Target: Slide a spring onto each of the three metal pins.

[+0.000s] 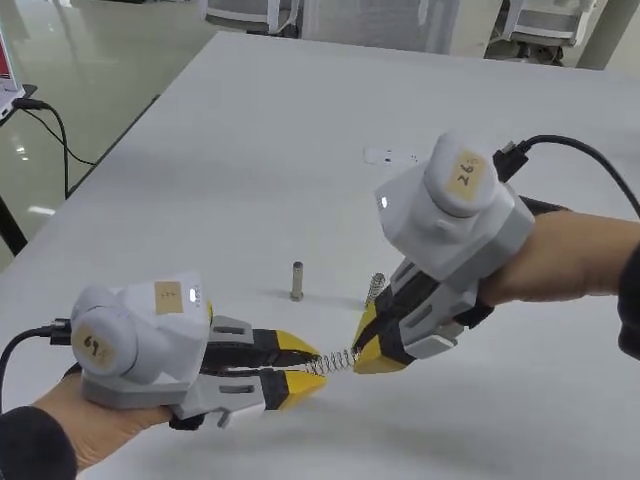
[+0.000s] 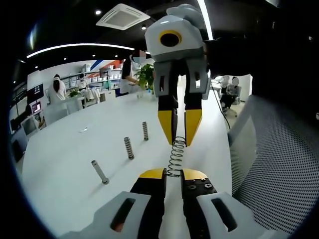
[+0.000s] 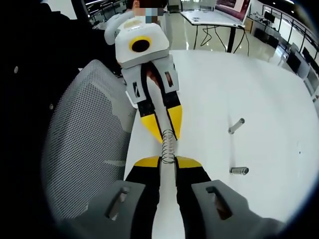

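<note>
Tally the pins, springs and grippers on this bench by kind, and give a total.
Metal pins: 3, bare pin, two sprung pins
Springs: 3, held spring, two on pins
Grippers: 2, left gripper, right gripper
Total: 8

spring [image 1: 337, 360] ends hide inside the left tongs [image 1: 312, 368] and right tongs [image 1: 362, 357]; a sprung pin [image 1: 375, 288] half covered

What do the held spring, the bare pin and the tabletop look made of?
Spring: thin coiled wire, bright silvery glint, likely steel.
Bare pin: solid grey cylinder with dull metallic sheen, probably steel, maybe aluminium.
Tabletop: smooth white, soft matte reflections, looks like laminate; can't confirm.
</note>
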